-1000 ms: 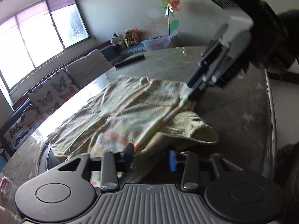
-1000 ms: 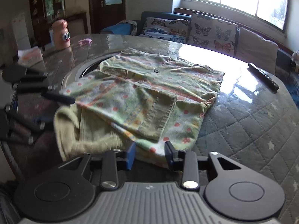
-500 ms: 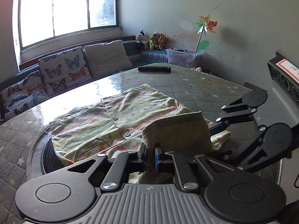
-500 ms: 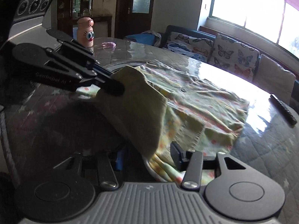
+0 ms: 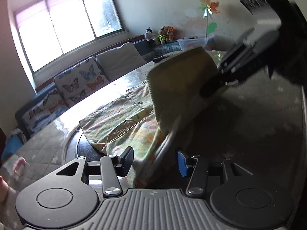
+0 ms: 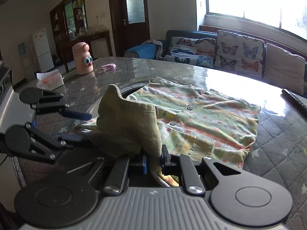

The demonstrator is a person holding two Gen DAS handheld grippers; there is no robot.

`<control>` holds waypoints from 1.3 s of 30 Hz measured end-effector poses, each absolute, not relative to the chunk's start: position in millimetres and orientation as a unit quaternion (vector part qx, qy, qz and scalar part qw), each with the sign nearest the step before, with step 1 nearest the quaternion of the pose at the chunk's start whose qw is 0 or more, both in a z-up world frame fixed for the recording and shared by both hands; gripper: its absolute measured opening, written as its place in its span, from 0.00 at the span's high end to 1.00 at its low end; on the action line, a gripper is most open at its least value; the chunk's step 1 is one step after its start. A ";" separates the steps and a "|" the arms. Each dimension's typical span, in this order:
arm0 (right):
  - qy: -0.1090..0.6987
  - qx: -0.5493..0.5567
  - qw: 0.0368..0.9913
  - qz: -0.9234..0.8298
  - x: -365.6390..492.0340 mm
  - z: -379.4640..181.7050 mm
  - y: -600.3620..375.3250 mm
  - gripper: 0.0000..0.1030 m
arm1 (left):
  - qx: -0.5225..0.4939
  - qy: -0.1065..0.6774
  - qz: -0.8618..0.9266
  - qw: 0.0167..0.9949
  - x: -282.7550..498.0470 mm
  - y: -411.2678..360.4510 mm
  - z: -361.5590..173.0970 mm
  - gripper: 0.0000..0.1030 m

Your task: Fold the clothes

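A green patterned button shirt [image 6: 201,115] lies on the quilted table; it also shows in the left wrist view [image 5: 119,126]. Its olive ribbed cuff [image 6: 132,122] is lifted off the table. My right gripper [image 6: 154,161] is shut on the cuff end of the sleeve. My left gripper [image 5: 154,159] is open, with the sleeve cloth hanging loose between its fingers. In the left wrist view the cuff [image 5: 178,88] hangs from the right gripper at upper right. In the right wrist view the left gripper [image 6: 76,126] stands open at the left, beside the cuff.
A pink bottle with a face [image 6: 82,60] and a tissue pack [image 6: 50,79] stand at the table's far left. A black remote [image 6: 293,97] lies at the right edge. A sofa with butterfly cushions [image 6: 220,53] runs behind the table.
My left gripper has opened and let go of the sleeve. My right gripper has closed on the cuff and holds it raised over the shirt.
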State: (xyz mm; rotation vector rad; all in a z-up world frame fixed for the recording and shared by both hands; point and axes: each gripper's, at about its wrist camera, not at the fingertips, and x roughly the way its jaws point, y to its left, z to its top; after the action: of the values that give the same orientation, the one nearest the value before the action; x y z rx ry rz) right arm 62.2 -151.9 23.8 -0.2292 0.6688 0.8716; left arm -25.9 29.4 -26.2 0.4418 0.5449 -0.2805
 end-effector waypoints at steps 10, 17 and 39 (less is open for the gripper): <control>0.296 -0.107 0.852 0.418 43.7 35.7 -157.7 0.92 | 0.231 0.248 -0.131 0.932 -43.6 38.8 -13.6 0.94; 0.289 -0.097 0.842 0.445 2.0 69.2 -182.5 0.92 | 0.203 0.246 -0.157 0.935 -92.6 36.0 22.7 0.95; 0.329 -0.120 0.827 0.439 94.2 95.9 -151.8 0.93 | 0.127 0.290 -0.125 0.940 7.0 54.9 31.3 0.94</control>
State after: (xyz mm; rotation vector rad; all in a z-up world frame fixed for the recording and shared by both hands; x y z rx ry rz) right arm 94.2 -151.8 95.9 -0.2555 0.6984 0.9323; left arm 7.0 54.9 31.3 0.2600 0.5910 -0.2541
